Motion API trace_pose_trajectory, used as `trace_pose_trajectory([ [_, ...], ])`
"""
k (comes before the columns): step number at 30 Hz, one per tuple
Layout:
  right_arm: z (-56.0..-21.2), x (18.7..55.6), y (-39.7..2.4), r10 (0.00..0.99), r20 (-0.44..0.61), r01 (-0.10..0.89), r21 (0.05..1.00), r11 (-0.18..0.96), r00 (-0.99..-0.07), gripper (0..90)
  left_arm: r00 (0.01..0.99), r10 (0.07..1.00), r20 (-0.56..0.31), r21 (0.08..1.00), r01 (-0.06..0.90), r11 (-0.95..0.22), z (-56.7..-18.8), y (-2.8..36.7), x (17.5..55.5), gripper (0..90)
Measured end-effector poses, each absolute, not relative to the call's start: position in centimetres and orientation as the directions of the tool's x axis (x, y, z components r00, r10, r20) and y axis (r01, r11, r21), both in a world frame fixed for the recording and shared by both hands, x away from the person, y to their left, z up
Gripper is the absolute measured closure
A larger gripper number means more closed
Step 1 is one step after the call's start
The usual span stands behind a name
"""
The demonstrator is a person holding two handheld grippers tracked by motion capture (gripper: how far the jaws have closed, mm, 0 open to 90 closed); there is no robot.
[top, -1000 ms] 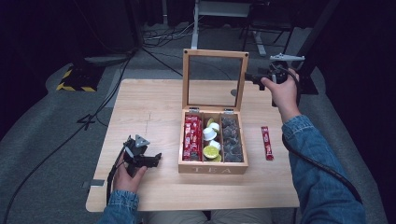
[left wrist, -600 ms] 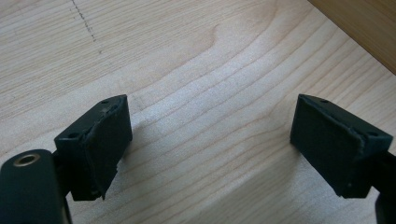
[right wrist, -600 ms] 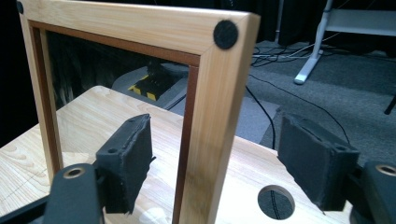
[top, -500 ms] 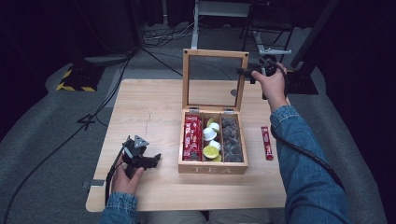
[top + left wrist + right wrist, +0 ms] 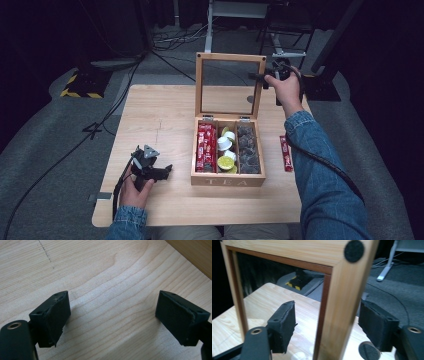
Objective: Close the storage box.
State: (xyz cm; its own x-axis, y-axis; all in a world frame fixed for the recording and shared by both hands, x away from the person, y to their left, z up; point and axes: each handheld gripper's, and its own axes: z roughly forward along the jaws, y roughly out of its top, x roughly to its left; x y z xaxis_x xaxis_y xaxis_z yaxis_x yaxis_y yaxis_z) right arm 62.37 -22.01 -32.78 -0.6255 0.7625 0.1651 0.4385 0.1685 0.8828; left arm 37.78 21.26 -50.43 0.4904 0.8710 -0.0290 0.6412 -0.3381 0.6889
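A wooden tea box (image 5: 227, 181) stands open on the table, its glass-paned lid (image 5: 230, 57) upright. Inside lie red packets (image 5: 205, 147), white and green capsules (image 5: 225, 150) and dark tea bags (image 5: 247, 150). My right gripper (image 5: 260, 77) is at the lid's upper right edge. In the right gripper view the lid's side rail (image 5: 342, 290) stands between the jaws of the right gripper (image 5: 327, 325). Those jaws have just been closing, and a gap remains at the left pad (image 5: 283, 326). My left gripper (image 5: 165, 171) rests on the table left of the box; the left gripper (image 5: 112, 317) is open over bare wood.
A red stick packet (image 5: 285, 153) lies on the table (image 5: 160, 115) right of the box, under my right forearm. Cables and a stand's legs (image 5: 280, 50) lie on the grey floor behind the table. A black round felt pad (image 5: 354, 250) sits on the lid's corner.
My right hand has moved left and slightly down, up to the lid's right edge, and its jaws now straddle the rail. The left hand has stayed still.
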Motion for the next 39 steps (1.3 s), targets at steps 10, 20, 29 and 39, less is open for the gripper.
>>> trace_pose_trajectory([
  [10,-31.9,61.1,-22.0,0.739,0.172,0.428,0.888,0.171,-0.651,38.6,0.491,0.871,-0.027,0.69,0.639,-0.339,-50.4,21.2,37.8,12.6],
  [20,-30.6,58.1,-22.6,0.717,0.149,0.395,0.899,0.19,-0.681,46.2,0.492,0.87,-0.027,0.688,0.641,-0.341,-50.4,21.2,37.8,12.4],
  [29,-29.3,55.0,-22.7,0.705,0.071,0.363,0.89,0.274,-0.706,52.2,0.49,0.871,-0.026,0.688,0.641,-0.34,-50.4,21.2,37.8,12.2],
  [39,-28.6,51.8,-22.8,0.702,0.044,0.348,0.889,0.296,-0.711,44.1,0.488,0.872,-0.027,0.686,0.644,-0.339,-50.4,21.2,38.0,10.9],
])
